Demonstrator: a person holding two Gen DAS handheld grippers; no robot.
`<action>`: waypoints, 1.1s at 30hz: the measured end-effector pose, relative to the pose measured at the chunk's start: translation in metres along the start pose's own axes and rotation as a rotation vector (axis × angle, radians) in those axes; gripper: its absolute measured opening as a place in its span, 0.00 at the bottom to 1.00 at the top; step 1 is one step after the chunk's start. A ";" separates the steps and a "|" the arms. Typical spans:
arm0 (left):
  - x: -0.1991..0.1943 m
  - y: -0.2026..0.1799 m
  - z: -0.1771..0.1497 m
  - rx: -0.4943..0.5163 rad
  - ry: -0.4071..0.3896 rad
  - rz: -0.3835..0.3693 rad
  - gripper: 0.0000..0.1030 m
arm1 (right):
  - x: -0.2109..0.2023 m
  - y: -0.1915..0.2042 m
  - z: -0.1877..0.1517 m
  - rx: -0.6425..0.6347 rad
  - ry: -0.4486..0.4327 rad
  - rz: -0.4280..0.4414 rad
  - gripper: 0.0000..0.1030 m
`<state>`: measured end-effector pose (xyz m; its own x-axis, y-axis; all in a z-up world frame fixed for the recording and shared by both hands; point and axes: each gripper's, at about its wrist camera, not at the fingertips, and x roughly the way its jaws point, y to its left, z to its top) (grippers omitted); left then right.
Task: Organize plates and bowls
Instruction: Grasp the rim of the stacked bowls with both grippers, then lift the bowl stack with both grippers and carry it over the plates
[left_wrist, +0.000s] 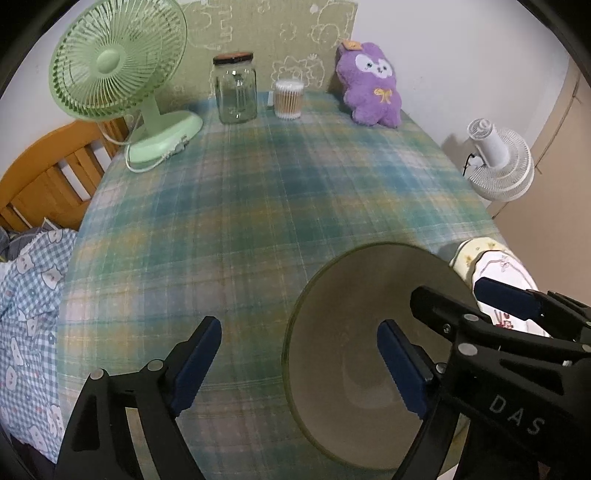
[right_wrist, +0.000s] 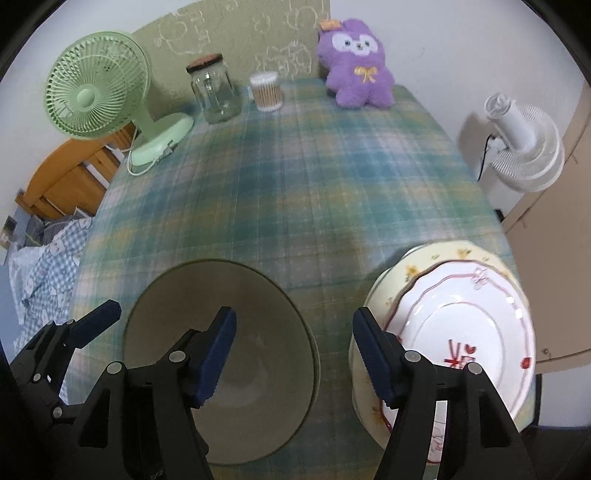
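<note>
Both grippers hover over the plaid-clothed table, fingers spread wide and holding nothing. The left gripper straddles the near rim of the round olive-green glass bowl, one finger inside, one outside. The right gripper sits in the gap between that bowl and the white red-trimmed plate stacked on the cream floral plate. The stack lies just right of its fingers, so the right hand looks nearer.

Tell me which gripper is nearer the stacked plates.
Right. The right gripper has one finger right at the left edge of the stacked plates; the left gripper straddles the green bowl, further left.
</note>
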<state>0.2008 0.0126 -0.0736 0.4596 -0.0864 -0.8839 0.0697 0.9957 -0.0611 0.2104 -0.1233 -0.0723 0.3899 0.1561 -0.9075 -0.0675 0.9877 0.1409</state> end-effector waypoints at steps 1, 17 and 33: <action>0.003 0.000 0.000 -0.006 0.007 -0.001 0.85 | 0.004 -0.002 0.000 0.007 0.009 0.006 0.67; 0.034 -0.006 -0.005 -0.018 0.074 0.024 0.79 | 0.038 -0.009 -0.004 0.061 0.083 0.082 0.58; 0.025 -0.010 -0.009 -0.059 0.103 -0.022 0.51 | 0.032 0.010 -0.001 0.002 0.112 0.063 0.46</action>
<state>0.2039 0.0003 -0.0990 0.3652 -0.1073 -0.9247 0.0251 0.9941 -0.1055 0.2213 -0.1079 -0.1003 0.2799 0.2167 -0.9352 -0.0868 0.9759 0.2002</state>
